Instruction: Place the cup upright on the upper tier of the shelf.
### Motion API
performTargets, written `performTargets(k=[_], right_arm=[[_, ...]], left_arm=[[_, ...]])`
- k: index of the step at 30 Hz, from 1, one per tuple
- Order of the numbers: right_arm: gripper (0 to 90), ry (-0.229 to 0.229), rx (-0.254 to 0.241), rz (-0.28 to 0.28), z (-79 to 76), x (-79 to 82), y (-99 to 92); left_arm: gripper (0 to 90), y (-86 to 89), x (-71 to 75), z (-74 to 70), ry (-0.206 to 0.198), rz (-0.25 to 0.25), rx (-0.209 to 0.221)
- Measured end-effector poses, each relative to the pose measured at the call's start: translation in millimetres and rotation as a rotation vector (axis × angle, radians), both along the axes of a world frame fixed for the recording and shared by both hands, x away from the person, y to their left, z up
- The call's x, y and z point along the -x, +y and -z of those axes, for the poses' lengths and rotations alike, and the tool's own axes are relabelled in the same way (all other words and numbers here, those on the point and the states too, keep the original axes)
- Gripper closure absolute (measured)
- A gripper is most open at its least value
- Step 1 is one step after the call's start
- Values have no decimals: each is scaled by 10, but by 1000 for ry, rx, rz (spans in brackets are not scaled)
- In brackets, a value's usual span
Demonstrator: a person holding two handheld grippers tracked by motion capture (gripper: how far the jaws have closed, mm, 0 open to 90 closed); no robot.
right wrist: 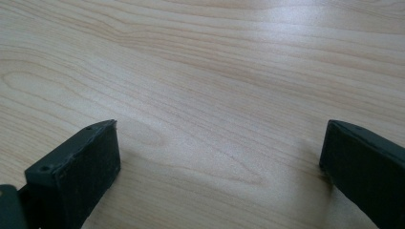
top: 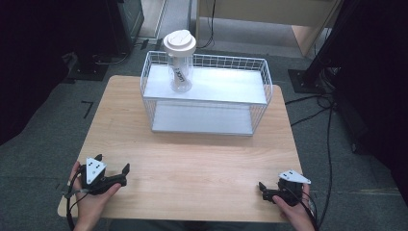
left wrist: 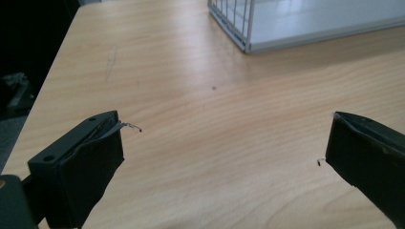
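Jaws, left: my left gripper (top: pixel 113 169) sits at the table's near left corner, held in my left hand (top: pixel 91 192). Its two black jaws stand wide apart with nothing between them. In the left gripper view (left wrist: pixel 224 143) bare wood shows through the gap.
Jaws, right: my right gripper (top: pixel 262 188) sits at the near right corner in my right hand (top: pixel 294 207). In the right gripper view (right wrist: pixel 219 148) its jaws are spread wide and grasp nothing, with wood grain between them.
Plates: a grey three-cornered plate tops each gripper.
Cables: a dark cable trails from each gripper toward the near edge.
Table (top: pixel 192 163): light wood, rounded corners, bare across the middle and front.
Rack (top: pixel 207 94): a white wire rack with two shelves stands at the far middle of the table, well apart from both grippers. Its near left corner shows at the top of the left gripper view (left wrist: pixel 248 28).
Cup (top: pixel 180 62): a clear tumbler with a white lid stands upright on the rack's upper shelf, toward its far left corner. Dark print runs down its side; I cannot read it.
Floor (top: pixel 43 125): grey carpet surrounds the table, with black stands and cables at the far left and right.
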State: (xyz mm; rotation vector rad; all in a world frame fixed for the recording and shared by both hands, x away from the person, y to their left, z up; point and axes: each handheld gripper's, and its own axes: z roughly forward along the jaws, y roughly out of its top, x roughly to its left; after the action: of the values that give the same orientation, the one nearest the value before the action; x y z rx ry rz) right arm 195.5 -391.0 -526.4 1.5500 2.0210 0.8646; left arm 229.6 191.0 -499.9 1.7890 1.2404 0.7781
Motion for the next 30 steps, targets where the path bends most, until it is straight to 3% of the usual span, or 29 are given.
performTargets(k=[7, 10, 14, 18, 27, 30], right_arm=[[0, 0, 0, 0, 0, 0, 0], [0, 1, 1, 5, 0, -1, 5], [0, 0, 1, 5, 0, -1, 5], [0, 0, 1, 5, 0, -1, 5], [0, 0, 1, 5, 0, -1, 5], [0, 0, 1, 5, 0, -1, 5]], left_arm=[[0, 99, 103, 129, 117, 17, -30], [0, 124, 115, 130, 161, -8, -52], [0, 129, 126, 171, 237, -3, -44], [0, 103, 106, 209, 268, -8, -87], [0, 106, 58, 198, 297, -45, -71], [0, 92, -21, 193, 303, -33, -74]])
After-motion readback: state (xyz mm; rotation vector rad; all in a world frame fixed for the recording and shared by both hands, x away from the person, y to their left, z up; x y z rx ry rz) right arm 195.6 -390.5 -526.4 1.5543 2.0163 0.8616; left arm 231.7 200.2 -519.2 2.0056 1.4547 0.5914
